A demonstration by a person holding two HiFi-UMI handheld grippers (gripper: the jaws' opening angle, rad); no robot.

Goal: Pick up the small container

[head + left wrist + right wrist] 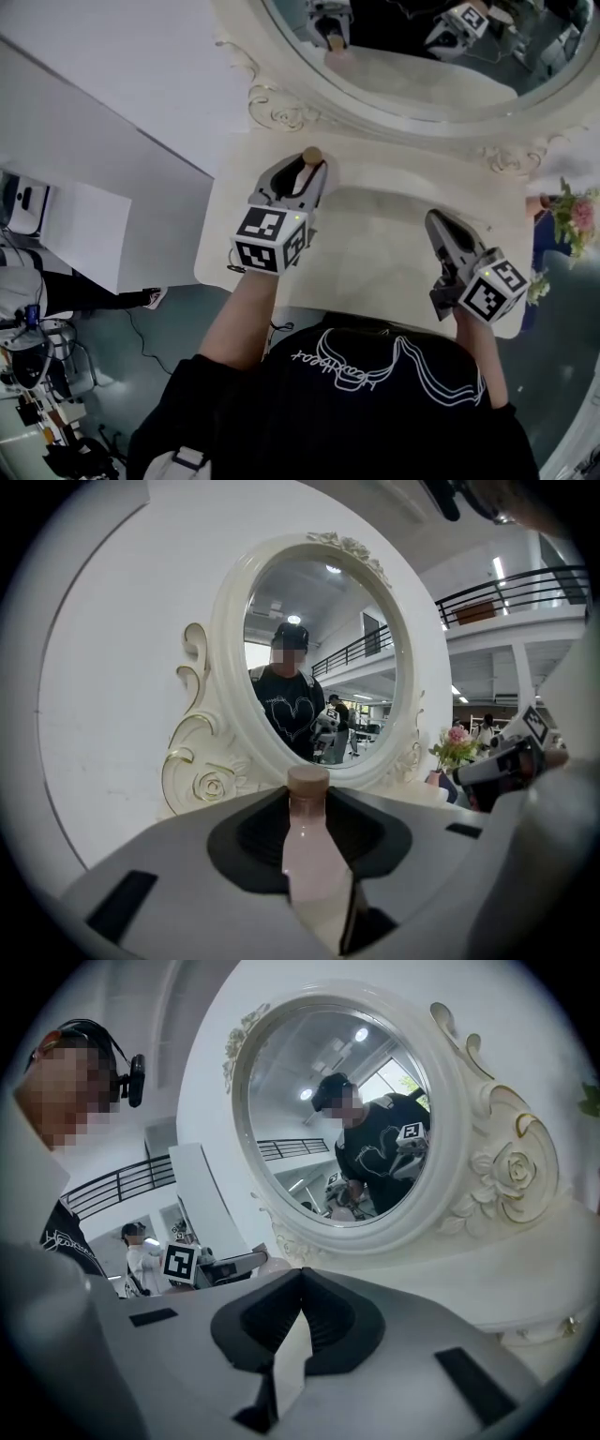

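The small container (314, 855) is a pale pink bottle with a brown cap (311, 155). My left gripper (309, 803) is shut on it, the body lying along the jaws and the cap poking out past the tips. In the head view the left gripper (302, 176) is over the back left of the white vanity top (375, 234), close to the mirror's base. I cannot tell whether the bottle touches the table. My right gripper (439, 225) is over the right front of the table, and its tips (300, 1275) meet with nothing between them.
A large oval mirror (412, 89) in an ornate white frame stands along the back edge. Pink flowers (574, 214) sit past the table's right end. A white cabinet (84, 234) stands to the left, with cables on the floor.
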